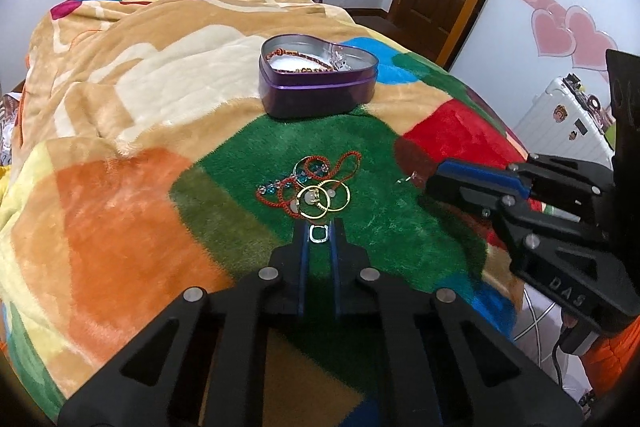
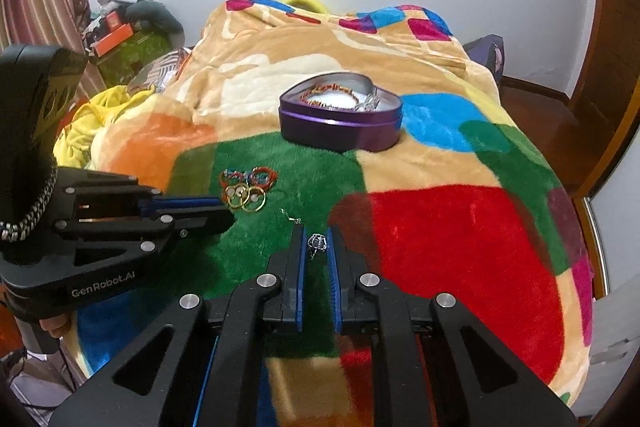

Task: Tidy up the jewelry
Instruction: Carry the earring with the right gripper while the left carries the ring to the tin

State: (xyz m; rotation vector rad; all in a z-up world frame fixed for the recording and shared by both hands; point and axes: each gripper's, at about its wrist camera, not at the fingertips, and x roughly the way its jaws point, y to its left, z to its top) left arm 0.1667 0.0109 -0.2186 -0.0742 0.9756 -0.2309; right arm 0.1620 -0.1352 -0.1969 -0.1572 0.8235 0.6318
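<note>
Both claws pinching jewelry off the bed

We see the left claw point(image 1: 319, 233) clamped on a small silver ring point(image 1: 319, 233) at the near edge of the tangled pile point(image 1: 310, 187) of red cord, gold hoops and blue beads on the blanket's point(image 1: 120, 227) green patch; the right claw point(image 2: 317, 245) is clamped on a silver charm point(image 2: 317, 244) beside it. We judge this the pick-up step: next, lift gently and carry each piece to the open purple heart tin point(image 1: 318, 87) farther up the bed.
</note>
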